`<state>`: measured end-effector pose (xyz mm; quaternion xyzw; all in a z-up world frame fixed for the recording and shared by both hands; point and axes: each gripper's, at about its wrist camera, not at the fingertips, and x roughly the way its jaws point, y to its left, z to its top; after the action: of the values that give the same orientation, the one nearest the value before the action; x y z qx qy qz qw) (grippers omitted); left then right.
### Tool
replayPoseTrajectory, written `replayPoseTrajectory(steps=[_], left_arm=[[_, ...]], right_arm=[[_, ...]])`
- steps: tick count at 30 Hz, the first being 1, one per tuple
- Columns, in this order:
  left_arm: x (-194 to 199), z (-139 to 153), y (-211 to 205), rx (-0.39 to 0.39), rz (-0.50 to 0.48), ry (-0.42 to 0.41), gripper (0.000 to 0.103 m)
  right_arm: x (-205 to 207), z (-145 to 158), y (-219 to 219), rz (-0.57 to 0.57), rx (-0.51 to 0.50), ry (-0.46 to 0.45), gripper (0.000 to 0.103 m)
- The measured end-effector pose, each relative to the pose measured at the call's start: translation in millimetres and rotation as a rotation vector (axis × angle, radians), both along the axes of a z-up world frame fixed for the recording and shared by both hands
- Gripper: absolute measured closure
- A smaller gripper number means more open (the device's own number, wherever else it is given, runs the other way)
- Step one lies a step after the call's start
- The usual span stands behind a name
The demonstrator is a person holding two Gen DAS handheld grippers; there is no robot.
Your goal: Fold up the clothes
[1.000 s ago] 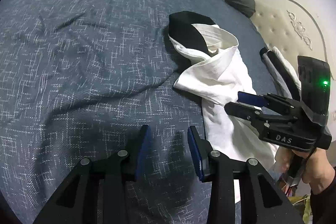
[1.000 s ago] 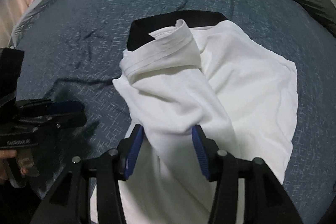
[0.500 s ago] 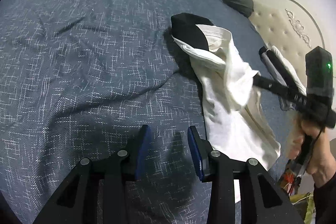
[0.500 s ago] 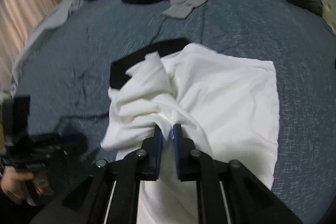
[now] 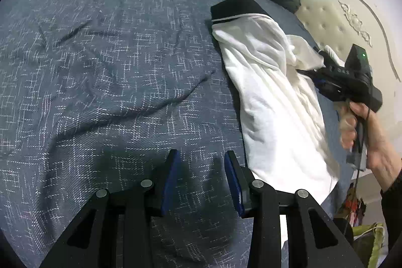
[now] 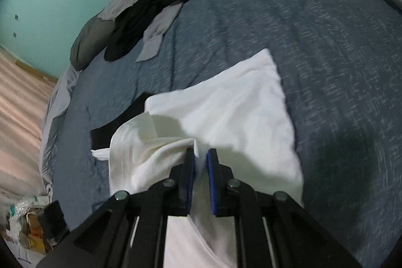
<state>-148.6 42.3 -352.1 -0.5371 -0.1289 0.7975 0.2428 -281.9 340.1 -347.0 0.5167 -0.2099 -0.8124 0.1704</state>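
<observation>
White shirt (image 6: 226, 112) dragged right; pinch (image 6: 200, 155) right-cam only.

Left gripper (image 5: 201, 167): we held it pointing steeply down, its jaws parted with nothing between them.
Left fingers (image 5: 169, 177): black, with blue pads facing each other across an open gap.
Right gripper (image 6: 200, 165): we had just closed its jaws; they stood almost together, pinching a fold of the white garment (image 6: 233, 117).
Right fingers (image 6: 211, 180): black, blue-padded, pressed on the fabric from both sides.
Right gripper body, seen from the left wrist: black, tilted down toward the garment, a green light lit on top.
Right hand (image 5: 364, 132): we wrapped it around the handle below the body, a dark sleeve at the wrist.
</observation>
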Motion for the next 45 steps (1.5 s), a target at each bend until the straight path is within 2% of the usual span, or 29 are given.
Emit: replayPoseTrajectory(steps=[5,8,10,11,12,14,17,25,26,27,30,45], left_arm=[[-3,-1,2,0.0,-0.006,-0.001,0.063],[-6,-2,5,-0.001,-0.008,-0.004,0.063],[-6,-1,6,0.0,-0.01,-0.004,0.063],[-7,-1,6,0.0,-0.011,-0.002,0.063],[-7,0,6,0.0,-0.011,0.0,0.063],[-8,1,7,-0.002,-0.011,0.001,0.063],[-8,1,8,-0.002,-0.011,0.001,0.063],[4,2,-1,0.004,-0.014,0.003,0.063],[3,2,-3,0.003,-0.013,0.003,0.063],[1,2,-4,0.002,-0.012,0.003,0.063],[-1,2,-7,0.0,-0.011,0.003,0.063],[-1,-5,9,-0.005,-0.029,-0.007,0.063]], right_arm=[[-12,-15,22,-0.06,0.015,-0.044,0.095],[-12,-8,33,-0.082,-0.028,0.003,0.092],[-7,7,29,-0.043,-0.06,0.084,0.092],[-3,15,23,-0.002,-0.061,0.115,0.085],[2,22,15,0.041,-0.057,0.141,0.065],[12,32,2,0.115,-0.035,0.183,0.05],[30,44,-15,0.198,0.005,0.236,0.05],[44,50,-54,0.297,0.165,0.326,0.05],[41,48,-57,0.298,0.194,0.323,0.057],[38,46,-59,0.299,0.222,0.32,0.079],[31,43,-59,0.282,0.287,0.309,0.095],[-36,55,-30,0.163,0.484,0.268,0.099]])
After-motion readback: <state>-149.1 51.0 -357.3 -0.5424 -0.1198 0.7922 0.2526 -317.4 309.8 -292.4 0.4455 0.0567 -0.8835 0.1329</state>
